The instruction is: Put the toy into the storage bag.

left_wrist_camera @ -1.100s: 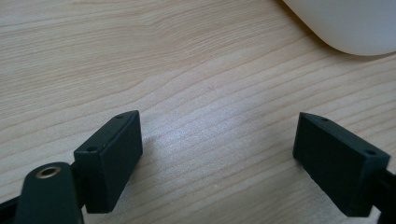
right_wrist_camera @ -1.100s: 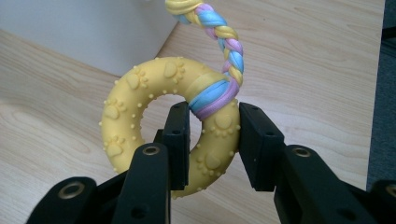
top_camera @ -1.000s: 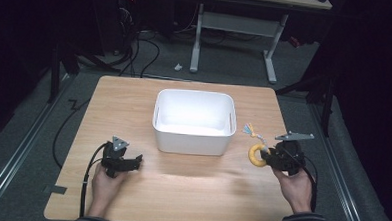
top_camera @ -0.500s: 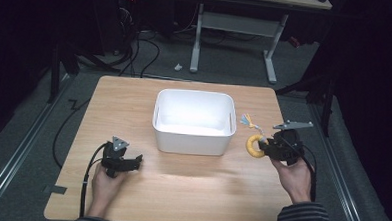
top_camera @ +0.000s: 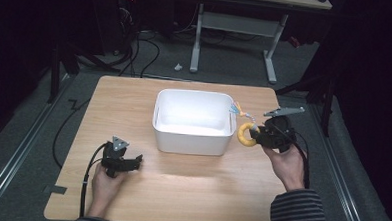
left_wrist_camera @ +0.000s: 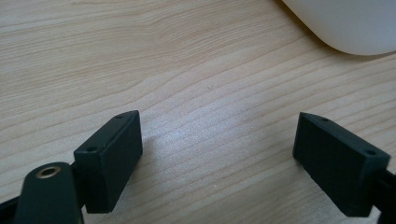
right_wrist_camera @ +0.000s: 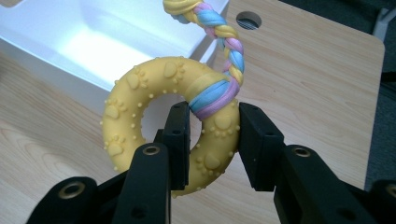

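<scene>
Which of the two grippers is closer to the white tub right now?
The right. The right gripper hangs just beside the white tub's right wall, clamped on the yellow ring toy. The left gripper rests on the table, open, off the tub's front-left corner.

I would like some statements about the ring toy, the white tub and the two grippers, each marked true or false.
1. The right gripper holds the yellow ring toy. True.
2. The ring toy lies inside the white tub. False: it is held up beside the tub's right end, outside it.
3. The left gripper has its jaws open with nothing between them. True.
4. The toy's braided rope is plain white. False: it is yellow, blue and purple.
5. The left gripper rests on the wooden table in front of the tub. True.
</scene>
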Motion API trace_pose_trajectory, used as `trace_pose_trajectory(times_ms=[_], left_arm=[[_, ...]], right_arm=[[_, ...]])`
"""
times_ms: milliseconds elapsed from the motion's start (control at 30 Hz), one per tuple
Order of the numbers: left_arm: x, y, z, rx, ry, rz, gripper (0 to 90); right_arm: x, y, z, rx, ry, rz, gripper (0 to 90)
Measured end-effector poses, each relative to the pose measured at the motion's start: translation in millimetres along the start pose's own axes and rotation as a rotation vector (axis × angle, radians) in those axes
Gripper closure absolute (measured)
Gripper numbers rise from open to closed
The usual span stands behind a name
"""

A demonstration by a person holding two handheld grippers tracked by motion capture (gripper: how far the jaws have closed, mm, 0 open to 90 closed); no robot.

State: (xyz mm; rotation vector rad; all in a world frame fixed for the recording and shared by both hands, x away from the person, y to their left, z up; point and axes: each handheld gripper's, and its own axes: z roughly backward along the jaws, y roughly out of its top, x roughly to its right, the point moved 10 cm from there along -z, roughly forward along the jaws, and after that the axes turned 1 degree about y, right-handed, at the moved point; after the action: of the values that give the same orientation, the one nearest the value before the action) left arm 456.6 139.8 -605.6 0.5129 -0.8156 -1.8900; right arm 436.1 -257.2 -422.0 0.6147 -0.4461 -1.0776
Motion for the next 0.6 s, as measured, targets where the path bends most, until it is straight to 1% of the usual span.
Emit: trace_pose_trajectory(times_ms=[33, 133, 167, 300, 333, 467, 533, 600], left_arm=[[0.0, 0.0, 0.0, 0.0, -0.001, -0.001, 16.0], [0.0, 0.0, 0.0, 0.0, 0.0, 0.0, 16.0], [0.0, 0.0, 0.0, 0.0, 0.0, 0.0, 16.0], [0.0, 0.0, 0.0, 0.0, 0.0, -0.001, 16.0], [0.0, 0.0, 0.0, 0.0, -0.001, 0.0, 16.0], [0.1, 0.0, 0.1, 0.0, -0.001, -0.001, 16.0], [0.1, -0.1, 0.1, 0.0, -0.001, -0.001, 16.0], [0.1, -0.1, 0.1, -0.001, -0.001, -0.001, 16.0]], right_arm=[[-0.9, 4.1, -2.3, 0.0, 0.003, -0.001, 66.5], [-2.3, 7.5, -4.5, -0.001, 0.016, -0.004, 66.5], [-3.9, 12.0, -6.6, 0.0, 0.021, -0.006, 66.5], [-6.9, 16.7, -8.6, 0.001, 0.029, -0.003, 66.6], [-9.2, 20.9, -10.9, 0.001, 0.032, 0.007, 66.6], [-12.4, 25.5, -13.8, -0.002, 0.043, 0.008, 66.6], [-14.9, 29.4, -15.7, -0.002, 0.04, 0.017, 66.7], [-18.0, 31.7, -17.5, 0.0, 0.049, 0.024, 66.8]])
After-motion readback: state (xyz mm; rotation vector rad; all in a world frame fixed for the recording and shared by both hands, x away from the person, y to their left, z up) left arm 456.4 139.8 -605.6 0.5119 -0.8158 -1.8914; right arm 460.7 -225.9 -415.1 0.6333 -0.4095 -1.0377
